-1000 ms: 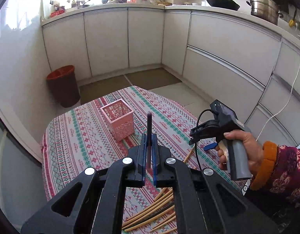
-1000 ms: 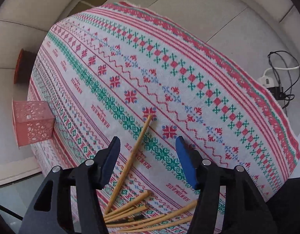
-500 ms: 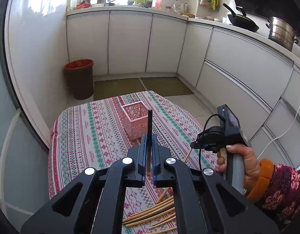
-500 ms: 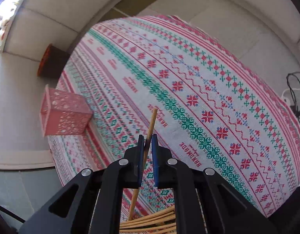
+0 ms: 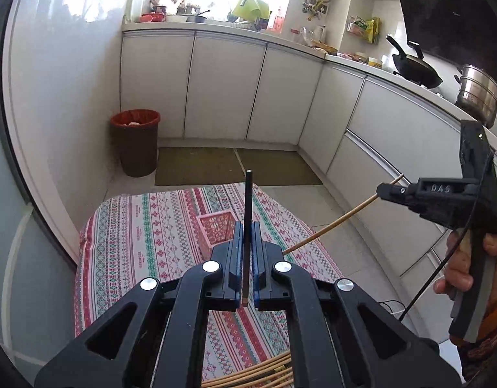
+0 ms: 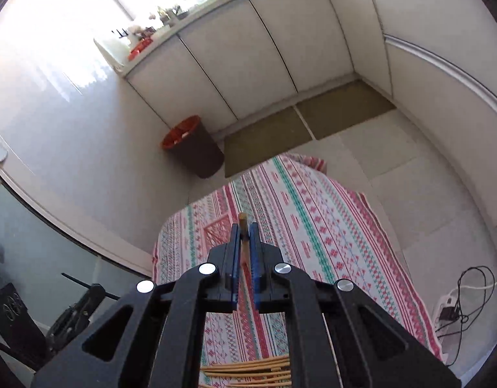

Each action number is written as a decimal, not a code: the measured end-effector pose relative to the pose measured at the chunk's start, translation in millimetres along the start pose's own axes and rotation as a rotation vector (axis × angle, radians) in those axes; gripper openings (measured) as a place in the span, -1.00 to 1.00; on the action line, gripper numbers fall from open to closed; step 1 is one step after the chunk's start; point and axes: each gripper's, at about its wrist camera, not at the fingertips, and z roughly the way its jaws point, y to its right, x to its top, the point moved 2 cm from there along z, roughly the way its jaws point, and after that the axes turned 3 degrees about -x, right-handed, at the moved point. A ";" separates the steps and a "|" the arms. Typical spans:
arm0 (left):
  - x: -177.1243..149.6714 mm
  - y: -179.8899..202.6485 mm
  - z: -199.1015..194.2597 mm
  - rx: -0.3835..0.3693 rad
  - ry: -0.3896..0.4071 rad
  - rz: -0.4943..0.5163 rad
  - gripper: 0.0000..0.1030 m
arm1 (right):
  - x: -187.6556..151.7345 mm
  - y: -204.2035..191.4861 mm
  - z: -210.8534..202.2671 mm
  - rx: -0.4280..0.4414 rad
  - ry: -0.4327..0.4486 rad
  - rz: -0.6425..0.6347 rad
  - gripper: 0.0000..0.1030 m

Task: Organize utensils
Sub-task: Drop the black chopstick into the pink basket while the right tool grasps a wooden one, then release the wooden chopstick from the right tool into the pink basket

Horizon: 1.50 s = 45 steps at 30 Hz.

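Now left gripper clamped on dark chopstick, right gripper clamped on bamboo chopstick; both above pink basket, spare chopsticks on tablecloth.

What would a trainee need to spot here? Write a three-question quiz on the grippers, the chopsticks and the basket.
1. True or false: the left gripper is shut on a dark chopstick.
2. What does the right gripper hold? A) a spoon B) a light wooden chopstick C) nothing
3. Fill in: the loose chopsticks lie on the patterned ___, at its near edge, while the pink basket stands further back.

Key
1. True: the stick stands clamped between the blue pads.
2. B: its jaws have just been closing on it, and it now hangs clear above the tablecloth.
3. Tablecloth.
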 end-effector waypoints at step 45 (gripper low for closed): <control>-7.4 -42.0 56.2 0.106 -0.095 -0.256 0.64 | -5.0 0.1 61.2 -0.140 0.025 -0.100 0.67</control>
